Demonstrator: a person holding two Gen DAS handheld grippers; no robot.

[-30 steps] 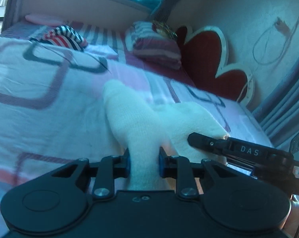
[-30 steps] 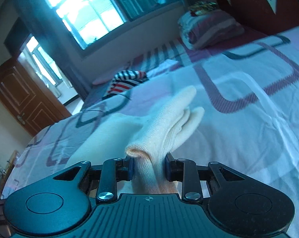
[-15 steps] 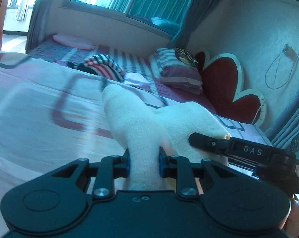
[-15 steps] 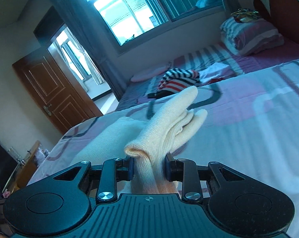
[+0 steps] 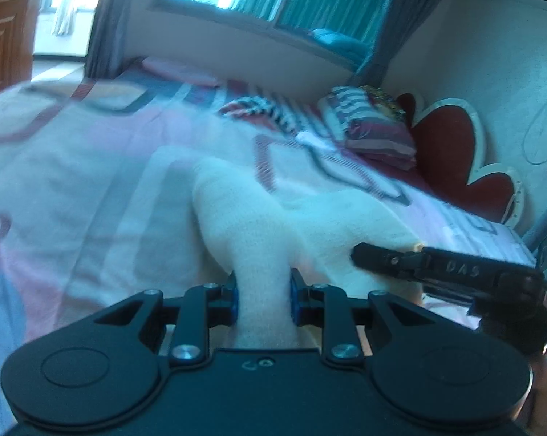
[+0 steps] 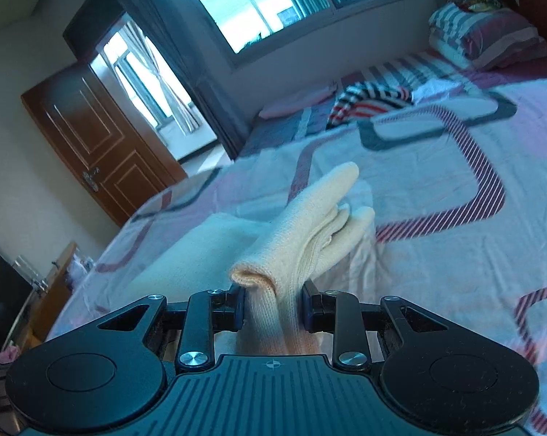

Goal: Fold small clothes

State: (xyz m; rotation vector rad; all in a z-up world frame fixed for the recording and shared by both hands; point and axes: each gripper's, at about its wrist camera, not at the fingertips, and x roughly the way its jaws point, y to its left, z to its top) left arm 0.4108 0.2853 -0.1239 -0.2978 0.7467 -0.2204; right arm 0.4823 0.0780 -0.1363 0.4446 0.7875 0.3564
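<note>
Across the whole scene spreads the bed, its pink and white cover printed with dark rounded squares; at its far end lie a striped garment and a stack of folded striped bedding beside the red heart-shaped headboard. Above the near part of the bed hangs the cream knitted garment, a small soft piece gripped at two places. The left claw is clamped narrow on one bunched fold, which rises straight out from between its blue pads and away toward the far side. To the right in the left wrist view, the right claw reaches in from the side. In its own view the right claw is pinched on a layered edge, the folded layers fanning out beyond it. Compared with half a second ago, both grips are unchanged, while the bed behind has swung and blurred in the left view.
</note>
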